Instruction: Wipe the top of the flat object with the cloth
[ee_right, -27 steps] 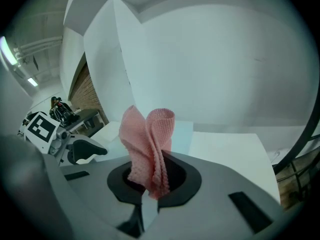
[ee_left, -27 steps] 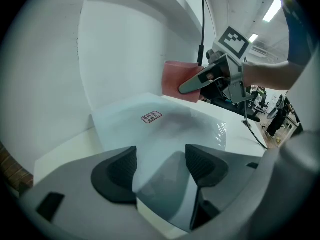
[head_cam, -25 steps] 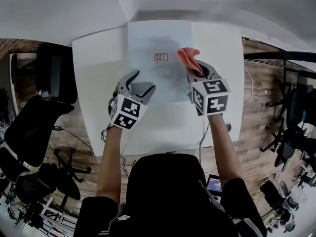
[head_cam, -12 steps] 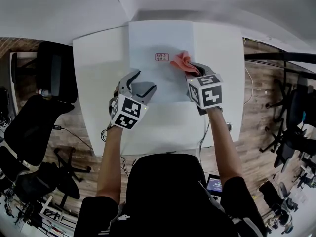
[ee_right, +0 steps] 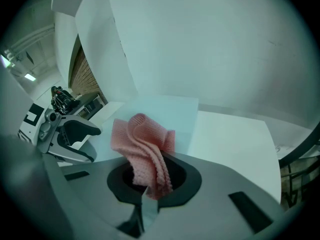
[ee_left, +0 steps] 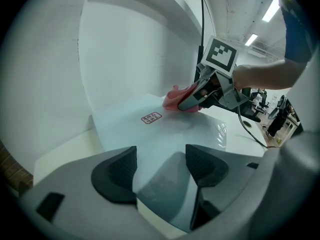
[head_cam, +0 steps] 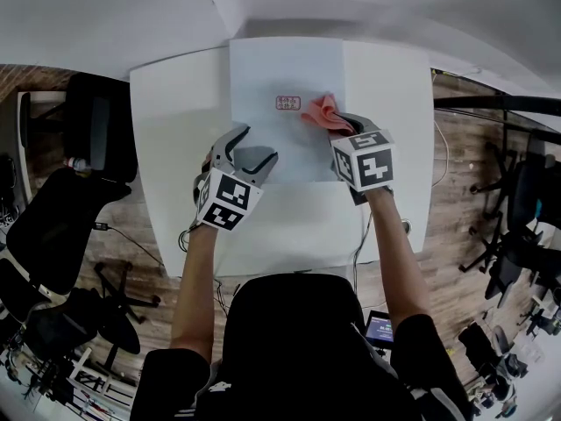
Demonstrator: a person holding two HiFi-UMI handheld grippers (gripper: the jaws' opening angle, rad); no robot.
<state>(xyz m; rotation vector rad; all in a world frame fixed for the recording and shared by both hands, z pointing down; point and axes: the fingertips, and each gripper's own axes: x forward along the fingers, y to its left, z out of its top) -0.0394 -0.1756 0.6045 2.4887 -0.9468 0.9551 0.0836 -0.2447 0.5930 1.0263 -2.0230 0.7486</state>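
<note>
Cloth (head_cam: 319, 110) pinched in right gripper (head_cam: 337, 123), on sheet (head_cam: 280, 68) at table's (head_cam: 166, 130) far edge; left gripper (head_cam: 245, 147) spread, empty, at sheet's near edge; risk of strokes dragging or creasing unclamped sheet.

1. The person wears a black short-sleeved top (head_cam: 294, 340), and the sleeves (head_cam: 414, 338) stop short of the bare forearms.
2. The left gripper (head_cam: 248, 147) is a smooth grey moulded plastic shell. Its two rounded jaws are faced with black, finely ribbed pads (ee_left: 116, 176).
3. Behind those jaws sits a white marker cube (head_cam: 224, 202), printed with bold black square patterns.
4. The right gripper (head_cam: 344, 123) is of the same grey plastic, and it too has black jaw lining.
5. Its second marker cube (head_cam: 365, 163) is also white, with a different black pattern on each visible face.
</note>
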